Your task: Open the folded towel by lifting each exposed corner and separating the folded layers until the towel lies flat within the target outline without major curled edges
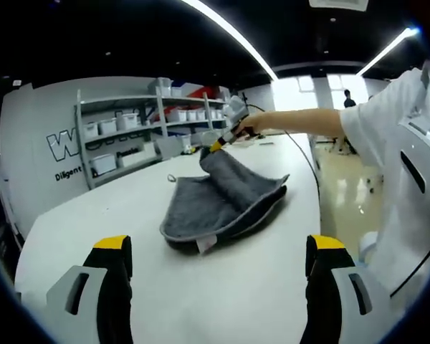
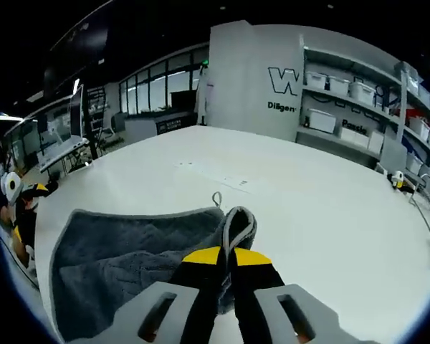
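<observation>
right tongs (image 2: pixel 226 252) pinch towel (image 1: pixel 222 197) edge, lifted off table (image 1: pixel 129 208).

A lab or workshop hall: grey metal shelving with white plastic storage bins (image 1: pixel 104 127) at ten o'clock, a lettered white wall panel (image 2: pixel 272 79), long ceiling strip lights (image 1: pixel 229 32), a broad white worktable (image 2: pixel 308 208).

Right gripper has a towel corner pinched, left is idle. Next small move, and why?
Probably carry the right gripper up and over to peel the top layer back. Its jaws are shut on a corner of the grey towel, already raised while the rest lies folded on the white table. The left gripper hovers open, short of it.
</observation>
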The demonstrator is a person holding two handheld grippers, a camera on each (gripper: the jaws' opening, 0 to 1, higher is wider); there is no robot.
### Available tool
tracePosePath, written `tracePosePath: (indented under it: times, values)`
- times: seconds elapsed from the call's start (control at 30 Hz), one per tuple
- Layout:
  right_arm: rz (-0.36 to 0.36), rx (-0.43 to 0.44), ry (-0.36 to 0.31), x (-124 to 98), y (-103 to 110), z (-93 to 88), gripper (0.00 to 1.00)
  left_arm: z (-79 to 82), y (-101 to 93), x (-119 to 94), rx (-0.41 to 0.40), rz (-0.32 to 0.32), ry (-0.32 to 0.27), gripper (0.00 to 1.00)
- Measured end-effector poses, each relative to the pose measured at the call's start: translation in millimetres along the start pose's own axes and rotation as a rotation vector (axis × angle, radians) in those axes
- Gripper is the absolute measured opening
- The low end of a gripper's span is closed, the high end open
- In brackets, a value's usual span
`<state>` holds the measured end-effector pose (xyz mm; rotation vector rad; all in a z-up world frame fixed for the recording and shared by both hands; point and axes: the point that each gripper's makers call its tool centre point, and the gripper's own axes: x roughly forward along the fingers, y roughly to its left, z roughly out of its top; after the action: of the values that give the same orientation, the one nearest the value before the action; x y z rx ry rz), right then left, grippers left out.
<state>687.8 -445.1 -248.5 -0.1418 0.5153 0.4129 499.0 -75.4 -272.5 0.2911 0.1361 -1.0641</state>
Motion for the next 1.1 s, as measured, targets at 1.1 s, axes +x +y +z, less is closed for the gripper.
tracePosePath:
  times: [1.1]
  values:
    - [-0.295, 0.154, 0.013, -77, -123, -54.1, 0.0, -2.1, -2.6, -1, -0.004, 0.007, 0.02, 0.99]
